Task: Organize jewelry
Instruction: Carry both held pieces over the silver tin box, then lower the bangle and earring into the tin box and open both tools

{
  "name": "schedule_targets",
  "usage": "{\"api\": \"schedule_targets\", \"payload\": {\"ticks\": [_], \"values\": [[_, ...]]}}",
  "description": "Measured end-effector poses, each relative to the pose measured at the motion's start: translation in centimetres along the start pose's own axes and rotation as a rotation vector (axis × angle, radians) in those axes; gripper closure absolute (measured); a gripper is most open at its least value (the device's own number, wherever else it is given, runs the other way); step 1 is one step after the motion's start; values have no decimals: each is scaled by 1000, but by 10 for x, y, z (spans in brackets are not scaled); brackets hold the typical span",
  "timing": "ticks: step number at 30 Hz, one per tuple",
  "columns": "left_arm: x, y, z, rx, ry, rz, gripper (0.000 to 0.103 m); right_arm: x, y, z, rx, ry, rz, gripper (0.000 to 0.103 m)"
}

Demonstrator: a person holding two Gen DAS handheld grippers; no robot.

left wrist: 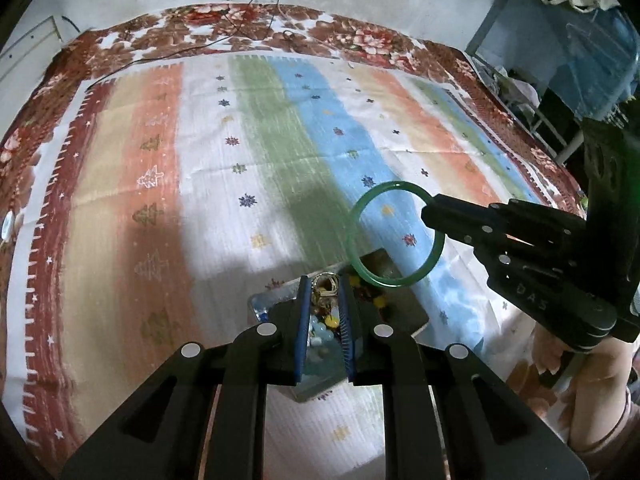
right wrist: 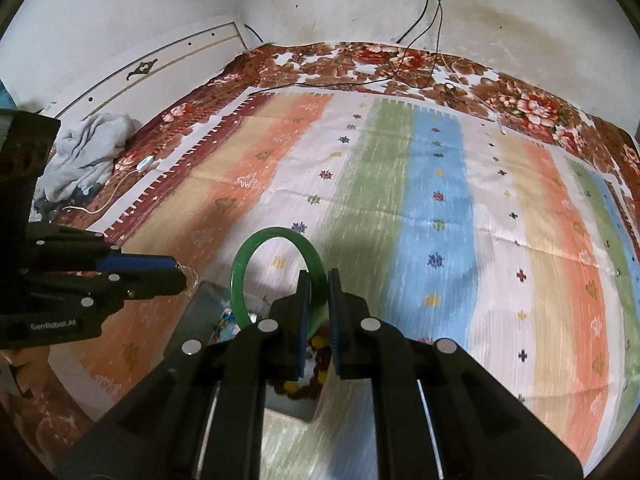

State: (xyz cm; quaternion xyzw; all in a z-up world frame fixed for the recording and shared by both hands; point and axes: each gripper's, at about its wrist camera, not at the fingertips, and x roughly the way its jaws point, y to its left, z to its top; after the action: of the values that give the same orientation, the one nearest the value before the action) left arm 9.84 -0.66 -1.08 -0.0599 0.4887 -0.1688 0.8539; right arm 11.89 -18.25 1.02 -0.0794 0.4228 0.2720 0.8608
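My right gripper (right wrist: 317, 280) is shut on a green bangle (right wrist: 244, 264) and holds it upright above a clear jewelry box (right wrist: 208, 308). The bangle also shows in the left wrist view (left wrist: 362, 204), pinched by the right gripper (left wrist: 430, 210). My left gripper (left wrist: 325, 284) is shut on a small gold-coloured piece of jewelry (left wrist: 325, 287), held over the box (left wrist: 400, 304). The box holds several beads, yellow, brown and pale blue (left wrist: 324, 330). In the right wrist view the left gripper (right wrist: 184, 276) holds a clear, shiny piece at its tip.
A striped cloth (right wrist: 440, 200) covers a floral blanket (right wrist: 520, 104) on a bed. Crumpled grey fabric (right wrist: 88, 148) lies at the left edge. Cables (right wrist: 416, 56) run from a wall socket onto the bed. A blue cabinet (left wrist: 560, 52) stands to the right.
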Motion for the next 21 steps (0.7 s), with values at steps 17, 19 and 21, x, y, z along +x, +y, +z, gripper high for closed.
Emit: {"api": "schedule_targets", "payload": {"ticks": [17,19,21], "values": [[8,-13,-20,60,-31,102,48,4,7,-28,8,11,25,67],[6,-11,-21,53,-42,105,41,0,6,-29,1,-7,9,62],[3,-12,-25,62,-50,107,36,-5,4,-31,1,-22,4,56]]}}
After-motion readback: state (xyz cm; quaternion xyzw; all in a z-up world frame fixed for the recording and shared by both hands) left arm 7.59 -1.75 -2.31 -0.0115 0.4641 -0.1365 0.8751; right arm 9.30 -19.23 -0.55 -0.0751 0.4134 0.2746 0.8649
